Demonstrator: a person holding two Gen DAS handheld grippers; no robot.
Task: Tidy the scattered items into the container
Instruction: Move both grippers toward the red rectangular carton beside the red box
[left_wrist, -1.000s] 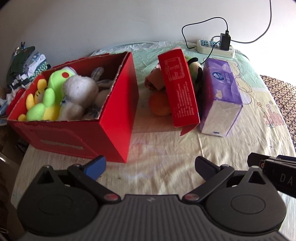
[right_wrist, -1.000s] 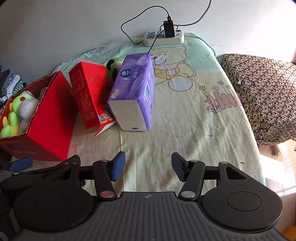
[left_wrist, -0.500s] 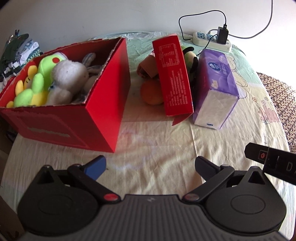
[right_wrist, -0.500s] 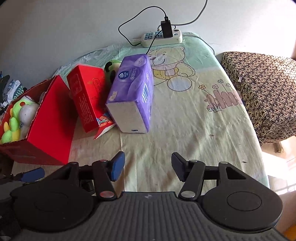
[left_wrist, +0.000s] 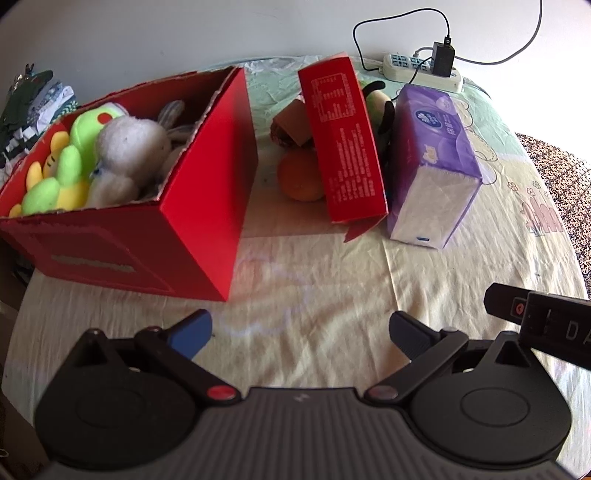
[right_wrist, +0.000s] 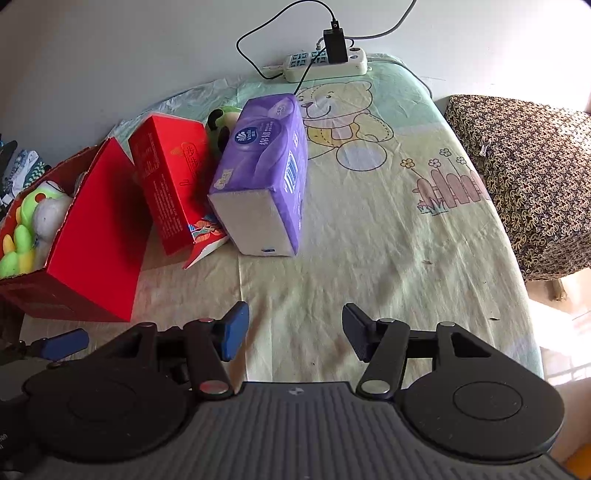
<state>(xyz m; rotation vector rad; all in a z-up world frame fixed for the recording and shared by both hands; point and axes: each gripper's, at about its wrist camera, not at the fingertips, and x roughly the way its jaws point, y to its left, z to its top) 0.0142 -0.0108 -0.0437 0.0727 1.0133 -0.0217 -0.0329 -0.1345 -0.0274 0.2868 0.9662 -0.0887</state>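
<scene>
Left wrist view: left gripper (left_wrist: 299, 328) jaws wide, empty, above surface (left_wrist: 332, 280). Right gripper (right_wrist: 295, 325) jaws wide, empty. Orange (left_wrist: 301, 179), small red carton (left_wrist: 341, 140), purple tissue pack (left_wrist: 436, 162) lie right of red box (left_wrist: 155, 229), which holds plush toys (left_wrist: 96, 158). Advice: take near carton by narrow sides, lift clear above rim, release inside.

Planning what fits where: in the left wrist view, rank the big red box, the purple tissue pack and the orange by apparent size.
Largest to smallest:
1. big red box, though it is nearest the camera
2. purple tissue pack
3. orange, partly hidden
</scene>
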